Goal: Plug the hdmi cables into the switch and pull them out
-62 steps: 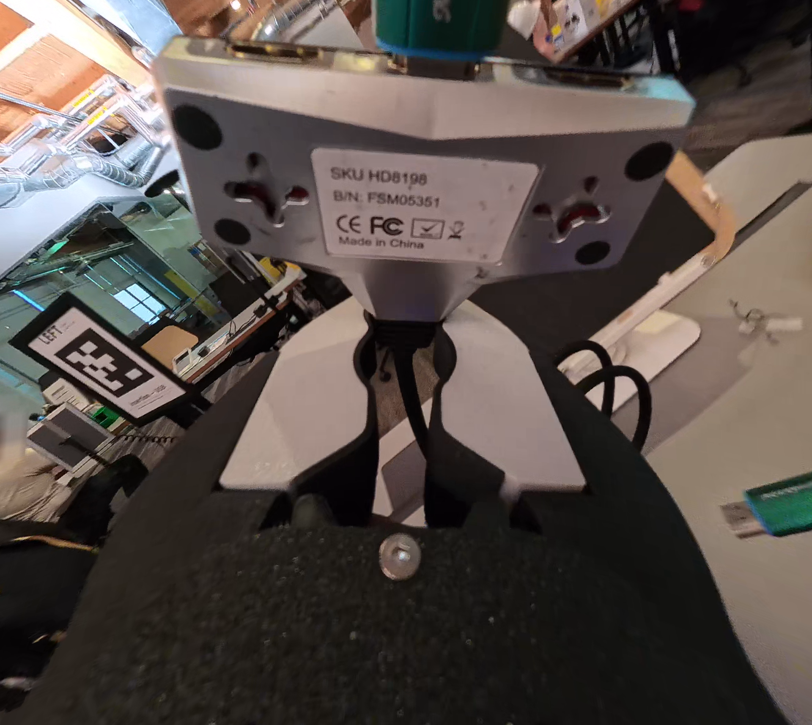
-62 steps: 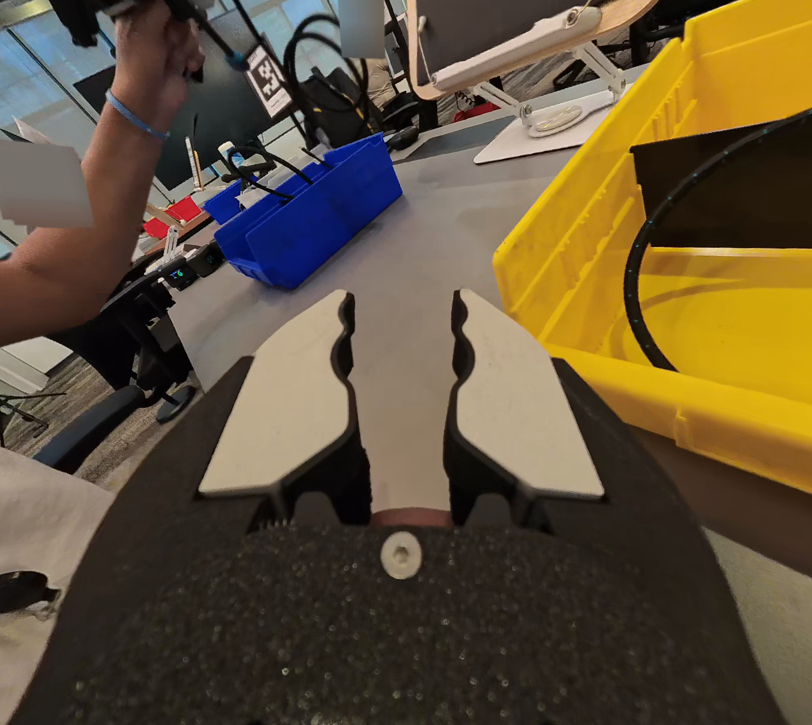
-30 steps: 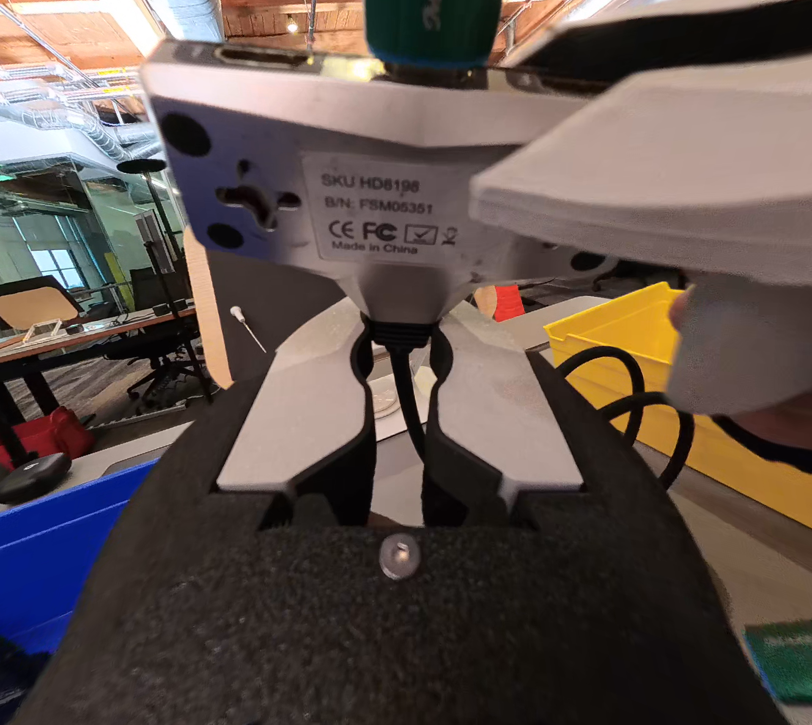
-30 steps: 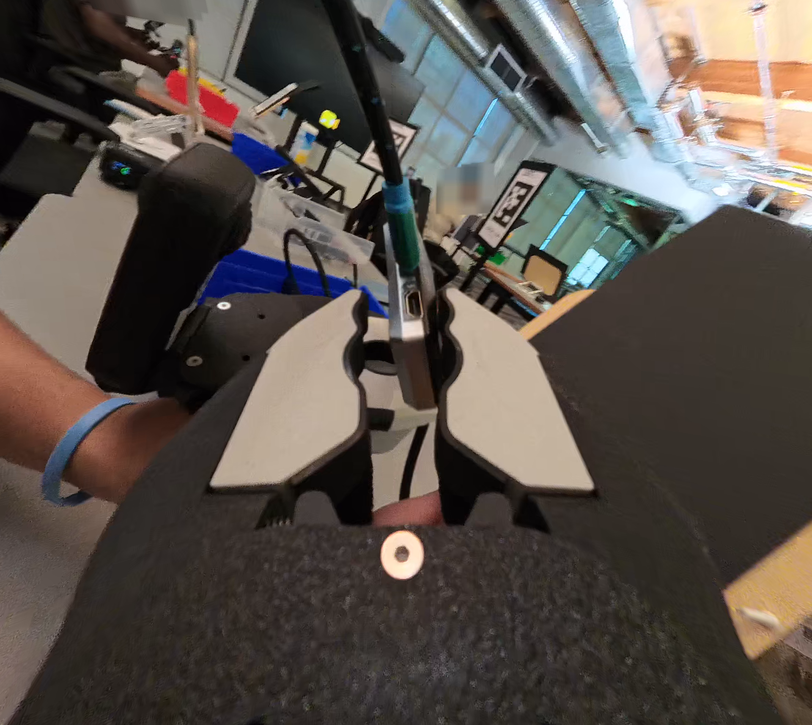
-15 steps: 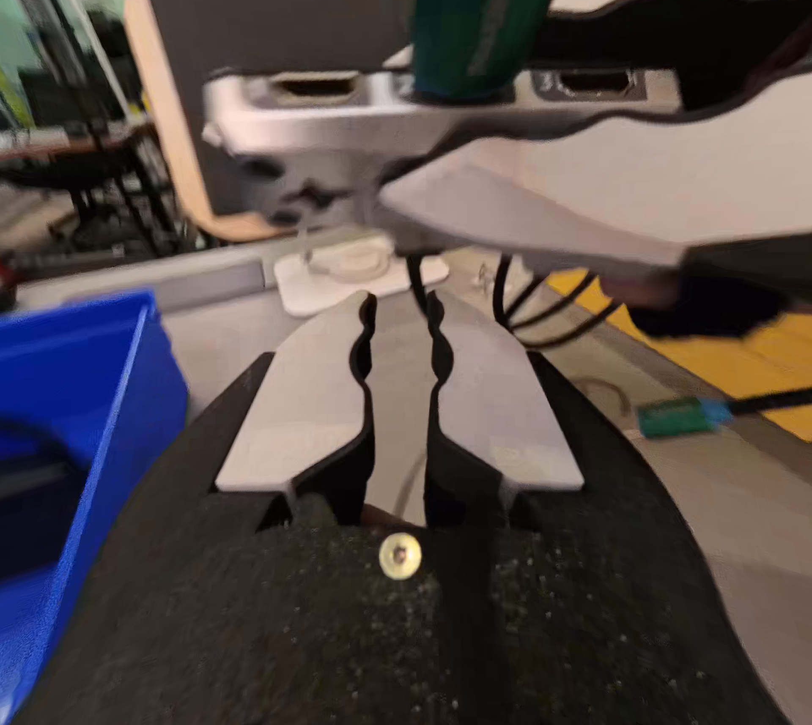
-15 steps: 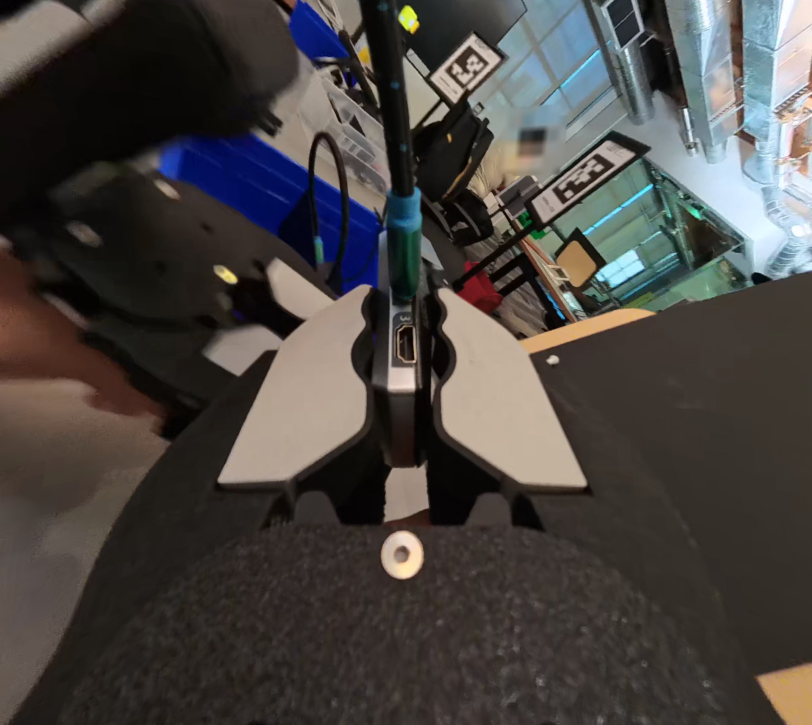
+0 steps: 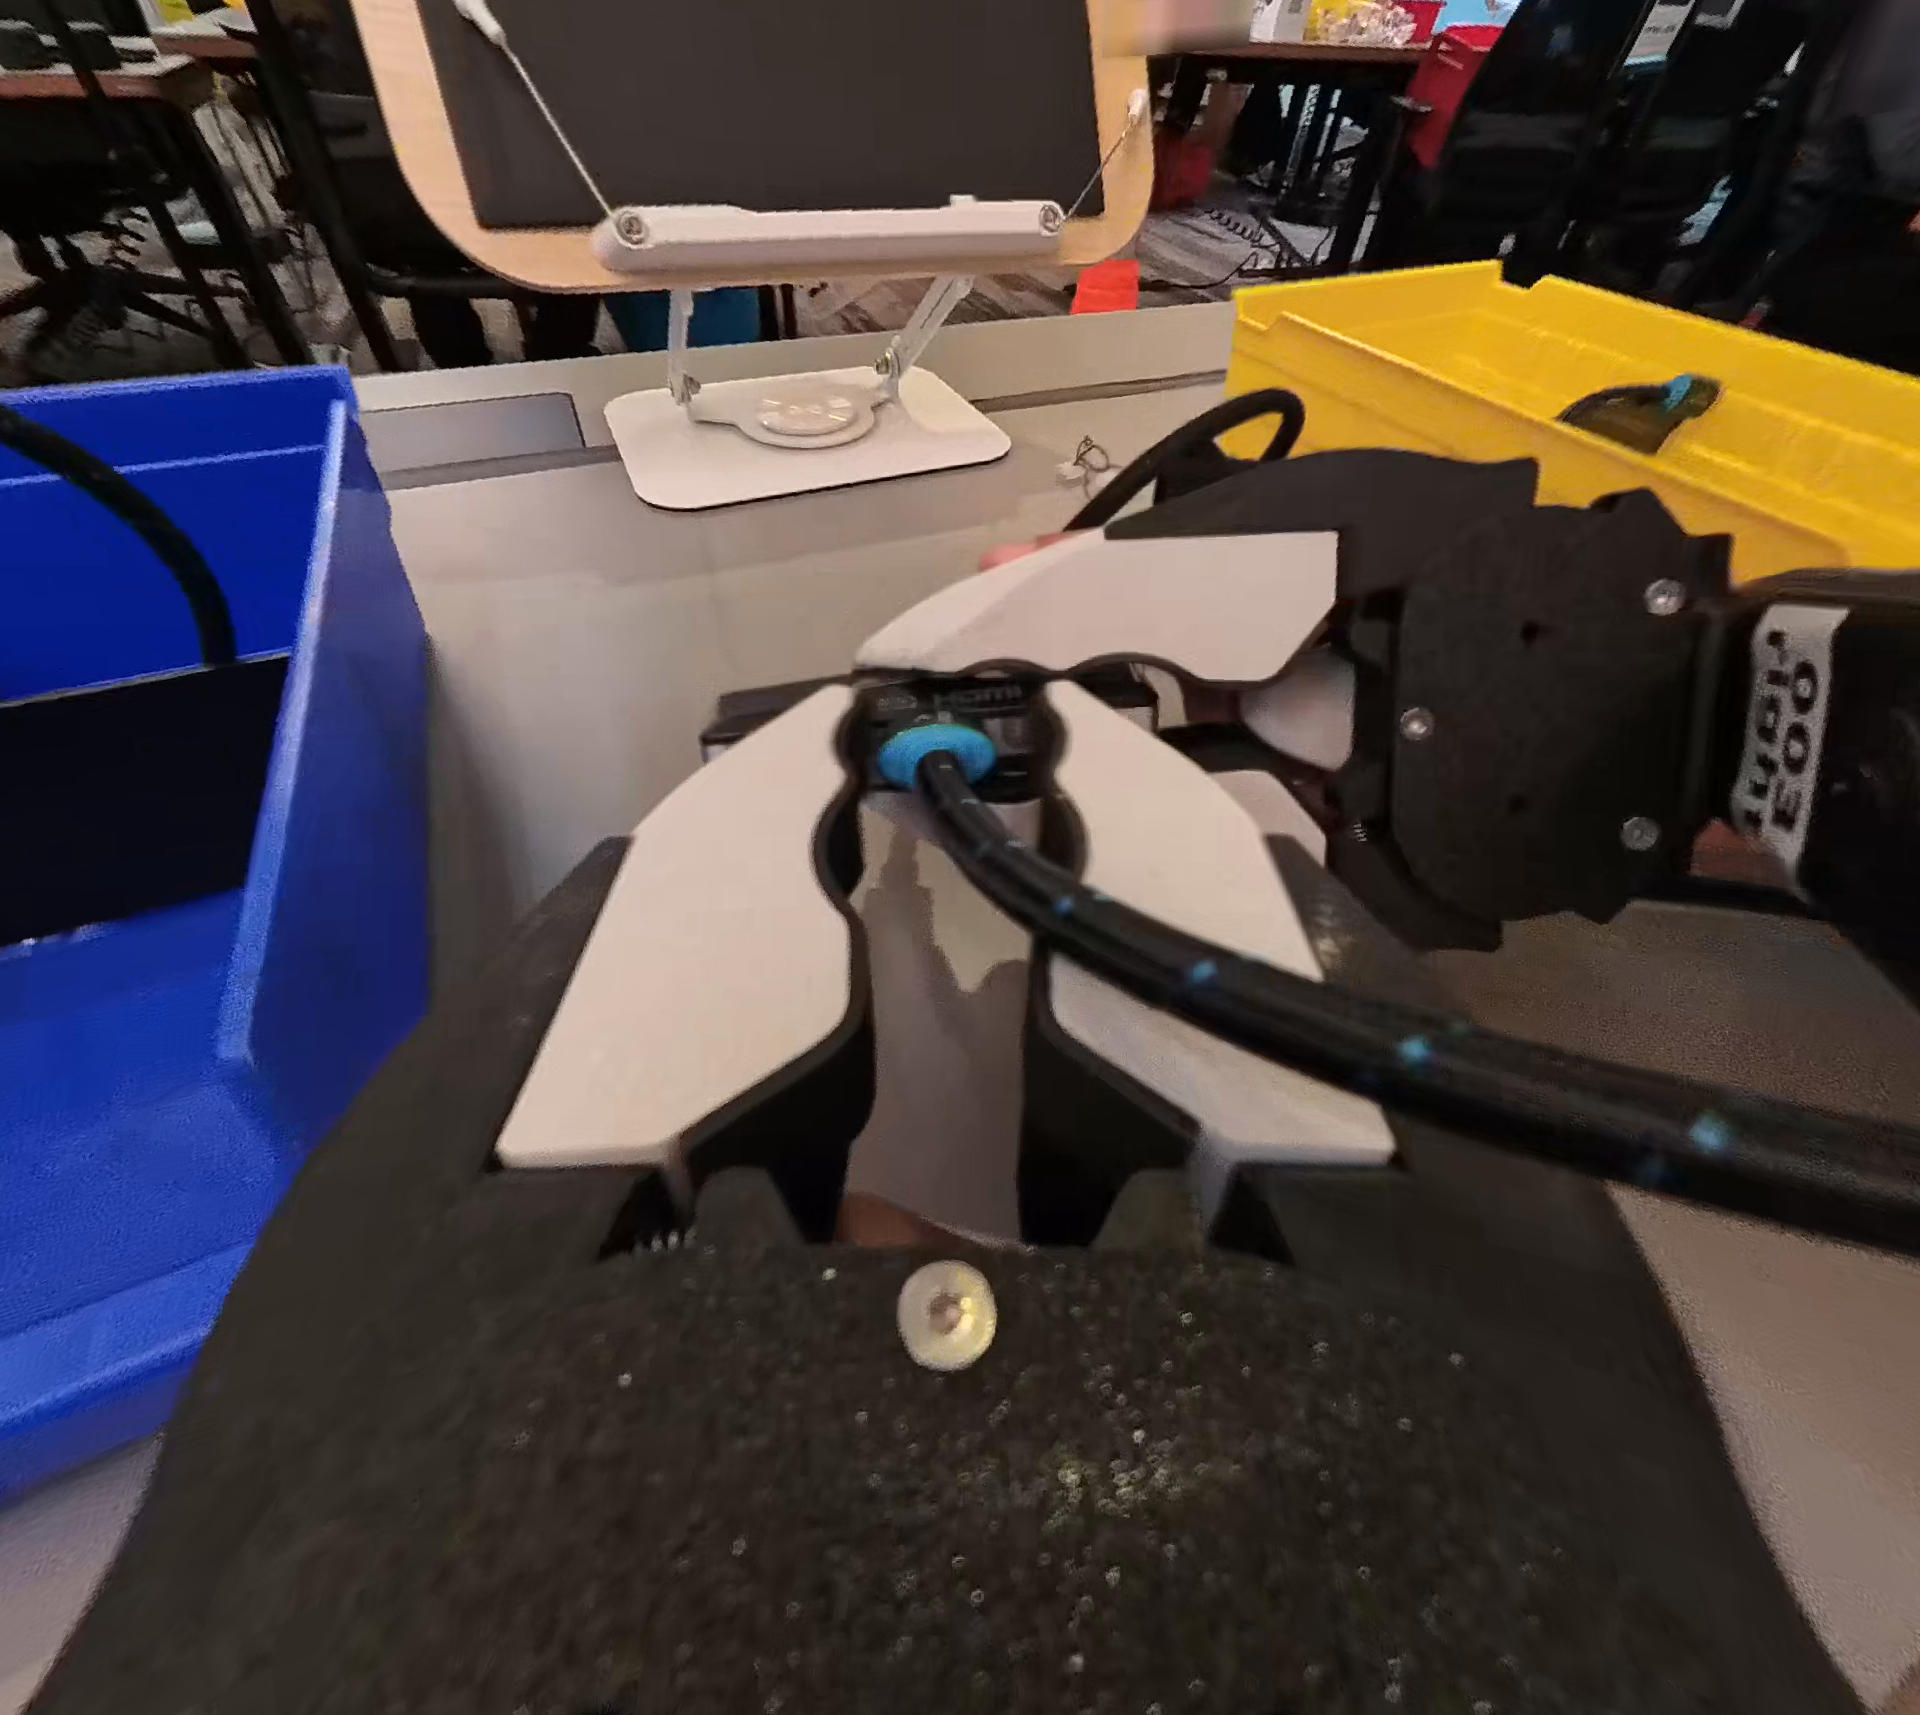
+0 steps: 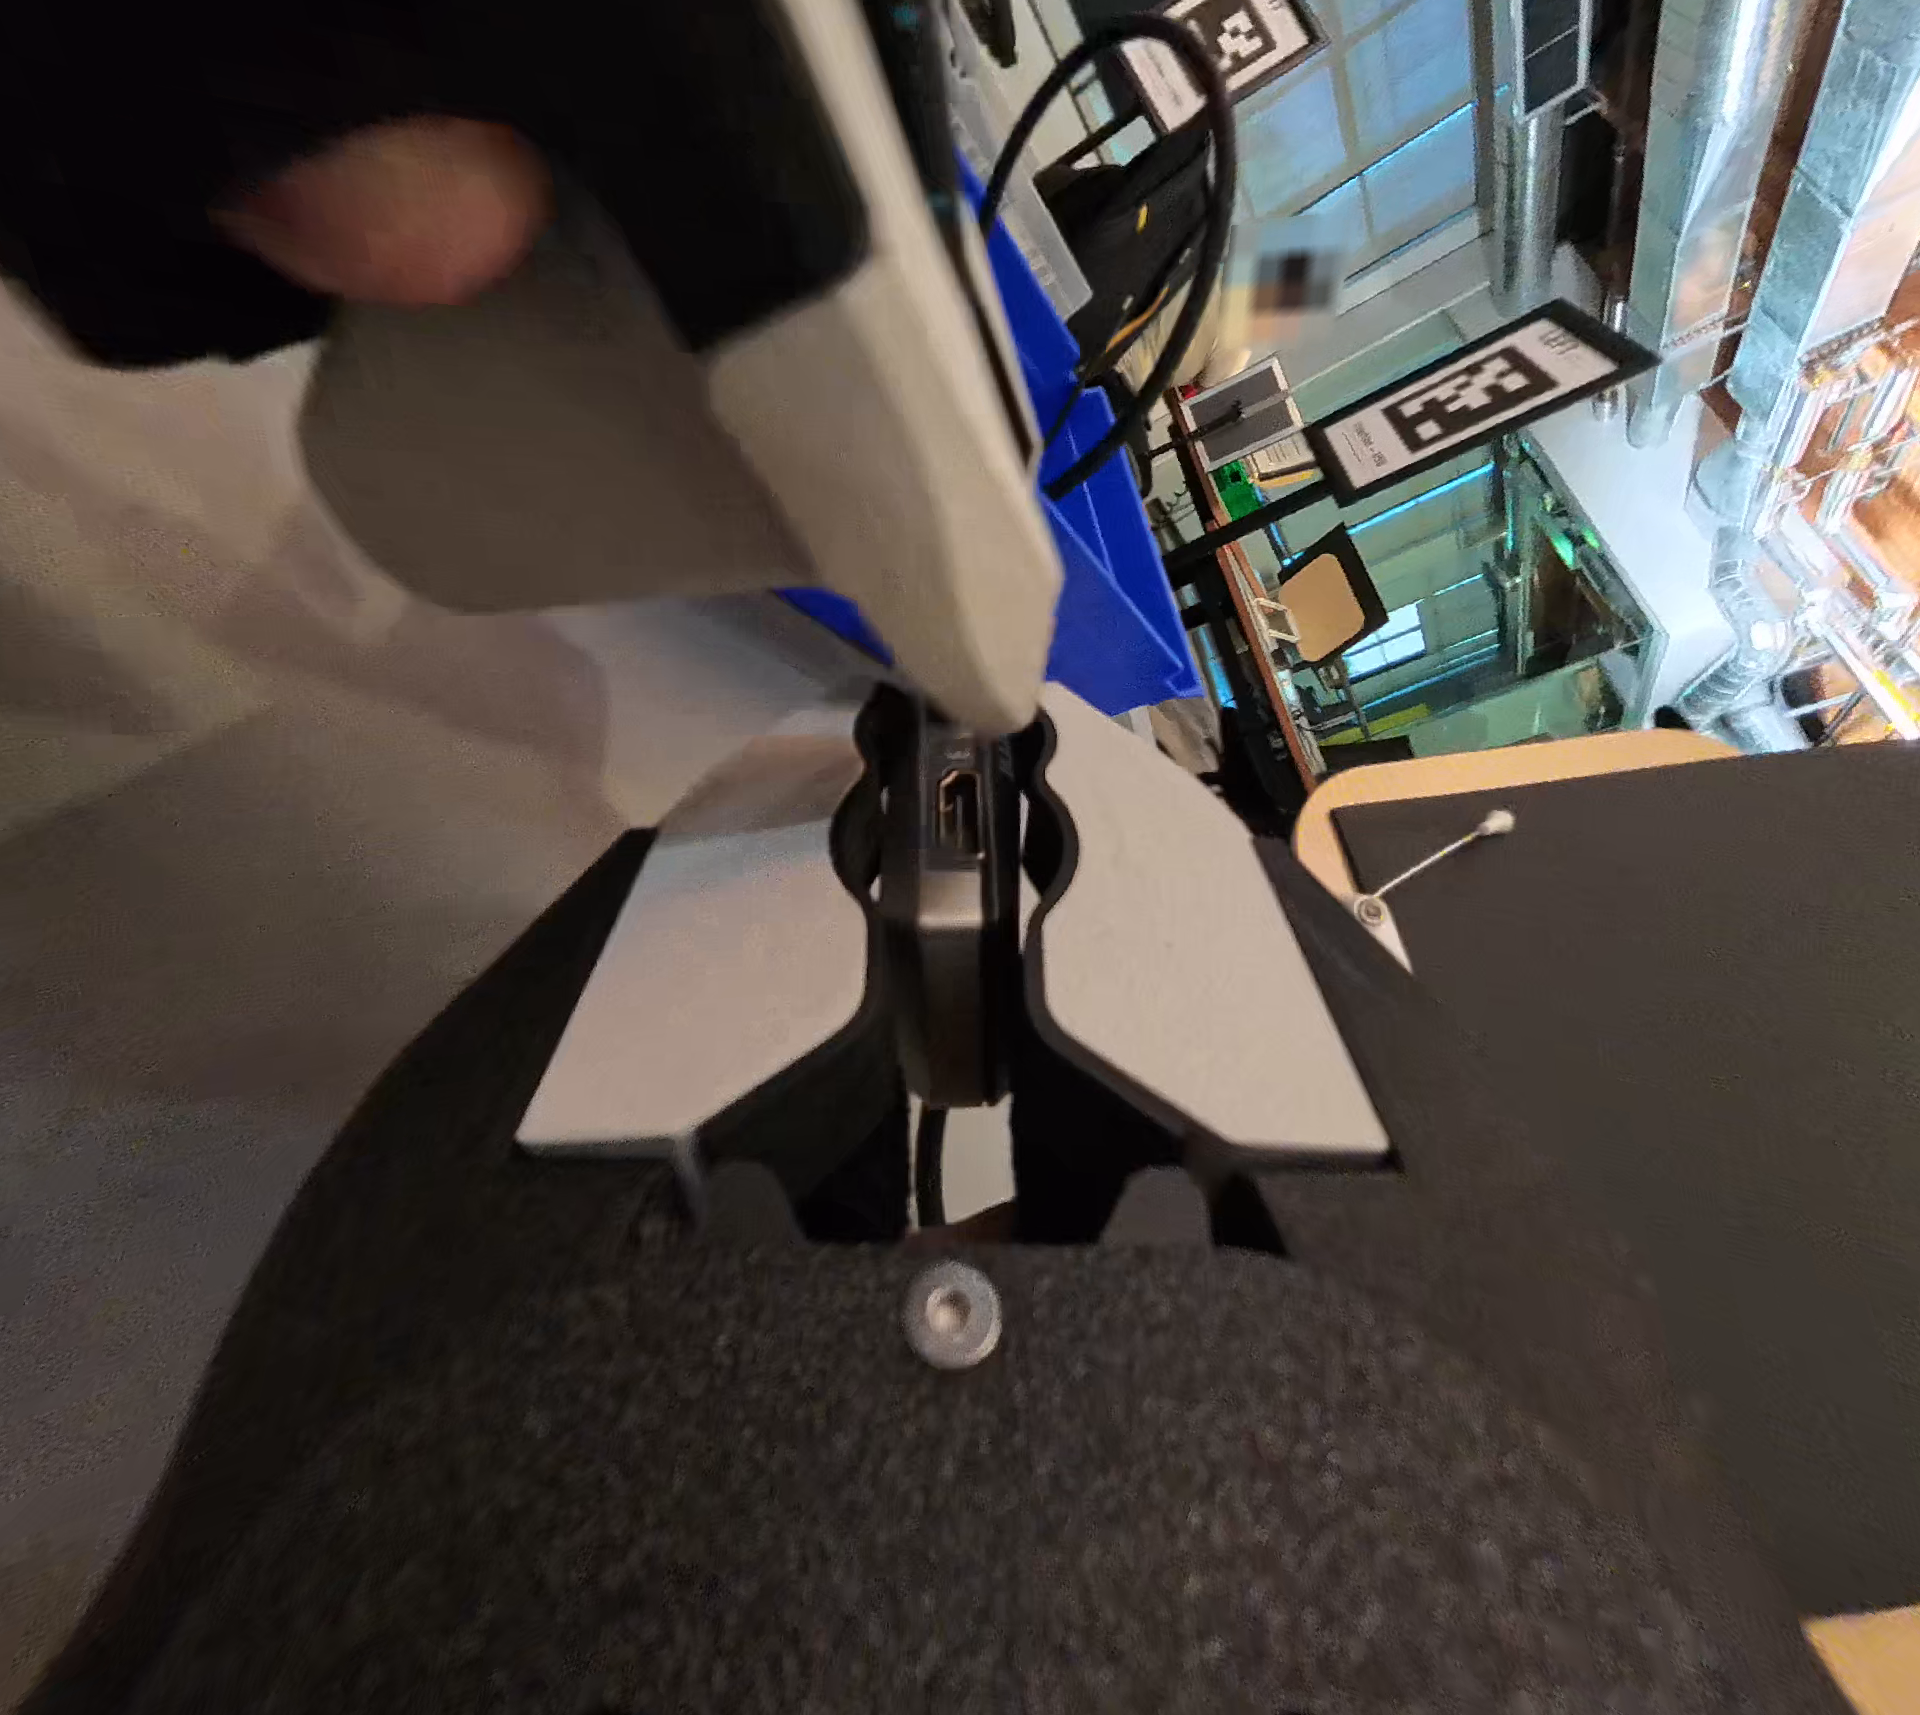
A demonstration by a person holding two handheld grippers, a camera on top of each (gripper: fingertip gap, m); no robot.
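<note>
The dark HDMI switch (image 8: 951,938) is clamped edge-on in my right gripper (image 8: 954,761); one empty port faces the camera. In the left wrist view the switch (image 7: 977,697) shows just behind my left gripper (image 7: 951,730). That gripper's fingers are closed around the blue-collared plug (image 7: 930,753) of a black braided HDMI cable (image 7: 1247,1000). The plug sits in a switch port. The cable runs back to the right over my right finger. The right gripper's fingers (image 7: 1091,605) reach in from the right. In the right wrist view a left gripper finger (image 8: 883,470) hides the plug.
A blue bin (image 7: 156,834) with a black cable stands at the left. A yellow bin (image 7: 1455,377) at the right holds another green plug (image 7: 1642,408). A dark board (image 7: 727,55) on a white stand (image 7: 810,439) is behind. A person's hand (image 8: 395,211) holds the left gripper. Only a small space, under 4 cm, lies between the two pairs of fingers.
My left gripper let go of the switch's tail cable, swung round to the port side and closed on the plugged-in plug. My right gripper kept hold of the switch and tilted it down.
</note>
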